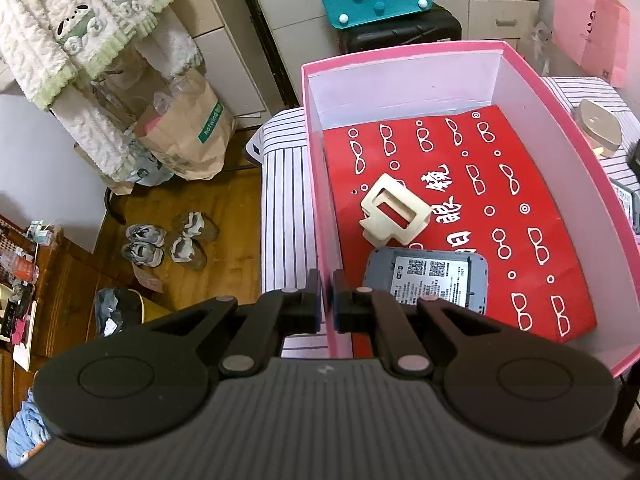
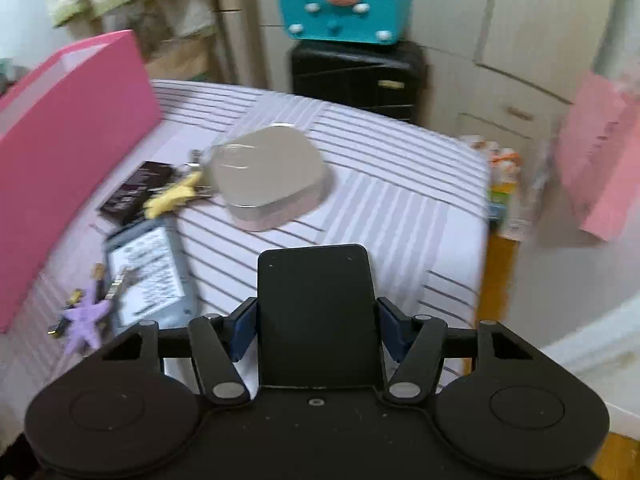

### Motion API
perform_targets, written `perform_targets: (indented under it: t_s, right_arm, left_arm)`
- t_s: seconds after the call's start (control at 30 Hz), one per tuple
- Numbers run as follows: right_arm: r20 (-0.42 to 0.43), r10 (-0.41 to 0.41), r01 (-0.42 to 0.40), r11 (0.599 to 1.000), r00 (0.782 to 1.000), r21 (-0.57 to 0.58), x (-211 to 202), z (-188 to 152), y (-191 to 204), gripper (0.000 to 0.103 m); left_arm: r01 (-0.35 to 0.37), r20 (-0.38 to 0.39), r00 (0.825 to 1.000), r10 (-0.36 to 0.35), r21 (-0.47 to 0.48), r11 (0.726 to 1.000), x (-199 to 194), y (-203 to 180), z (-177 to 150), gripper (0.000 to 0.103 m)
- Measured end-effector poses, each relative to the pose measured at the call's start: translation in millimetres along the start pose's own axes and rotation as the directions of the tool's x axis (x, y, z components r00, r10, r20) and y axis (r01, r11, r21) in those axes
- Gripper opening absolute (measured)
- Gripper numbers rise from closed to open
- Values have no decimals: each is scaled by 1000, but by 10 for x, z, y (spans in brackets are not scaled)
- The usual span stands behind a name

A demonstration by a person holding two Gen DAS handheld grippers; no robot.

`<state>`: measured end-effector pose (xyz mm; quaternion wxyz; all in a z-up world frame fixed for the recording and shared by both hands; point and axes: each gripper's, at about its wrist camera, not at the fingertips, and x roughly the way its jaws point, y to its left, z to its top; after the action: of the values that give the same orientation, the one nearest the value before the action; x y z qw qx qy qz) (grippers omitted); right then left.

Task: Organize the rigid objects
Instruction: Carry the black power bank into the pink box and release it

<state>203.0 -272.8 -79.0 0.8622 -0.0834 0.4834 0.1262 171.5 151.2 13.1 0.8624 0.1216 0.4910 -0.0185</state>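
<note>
The left gripper (image 1: pixel 327 300) had its fingers (image 1: pixel 312 296) closed tight on the thin side wall of the pink box (image 1: pixel 532 92), pinching the wall between them. The box sat on a striped surface (image 1: pixel 280 184).

Inside the box lay a red sheet (image 1: pixel 520 184) with white glasses drawn on it. A cream hair clip (image 1: pixel 394 210) rested on the red sheet, near the middle. Just in front of it lay a grey flat device (image 1: pixel 428 280) with a white label facing up. The two looked close, maybe touching.

The right gripper (image 2: pixel 316 330) held a flat black thing (image 2: pixel 316 312) between its fingers (image 2: pixel 244 328). The blue pads pressed on both of its sides. It stood upright in the grip, above the striped surface.

More things were still on the surface, outside the box. A silver rounded case (image 2: pixel 268 172) sat near the middle. Left of it lay a yellow clip (image 2: pixel 172 196) with some metal bits, touching a small dark card (image 2: pixel 136 192). Nearer to the gripper was another grey device (image 2: pixel 148 276) with a label. A purple star (image 2: pixel 86 320) lay beside it. The right picture was blurry, so small details were hard to see.

Behind the surface stood a black suitcase (image 2: pixel 356 76) with a teal bag (image 2: pixel 344 4) on top.
</note>
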Motion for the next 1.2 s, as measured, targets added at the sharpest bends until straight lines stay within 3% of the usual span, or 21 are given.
perform_targets:
  t_s: [0.17,0.23,0.4,0.5,0.57,0.73,0.87,1.03,1.2]
  right_arm:
    - [54,-16,16,1000,998,-7,-380,138,184,67]
    - [89,17,-14,999,996,-32,-590,242,352,67]
    - [169,206,-176,969,964,-175,-1033,588,1032,67]
    - [145,346,-304,919,927,-251,-1102,807,1452,68]
    - [108,391,-339,882,914,-326,-1056,962,1781,68]
    - [46,314,-262,857,948,-443,-622,1291,2388,68]
    - [-40,217,-216,900,975,-380,-77,1594,2565,68]
    - [-133,150,-188,920,980,-343,357,1740,2733,68]
    - [-243,86,-163,933,966,-320,621,1719,2875,68]
  left_arm:
    - [23,1,1000,-23,7,1000,-16,30,-1,4]
    - [35,-1,999,-35,14,999,-13,35,1,4]
    - [71,-4,997,-71,20,997,-8,96,6,4]
    - [82,-3,997,-82,22,996,-20,107,-10,4]
    - [88,1,996,-88,26,996,-41,109,-21,4]
    - [98,22,995,-99,30,995,-56,131,-56,4]
    - [105,38,994,-106,30,994,-67,144,-88,4]
    - [110,49,993,-112,39,993,-76,148,-103,4]
    - [121,50,991,-123,40,992,-74,160,-105,5]
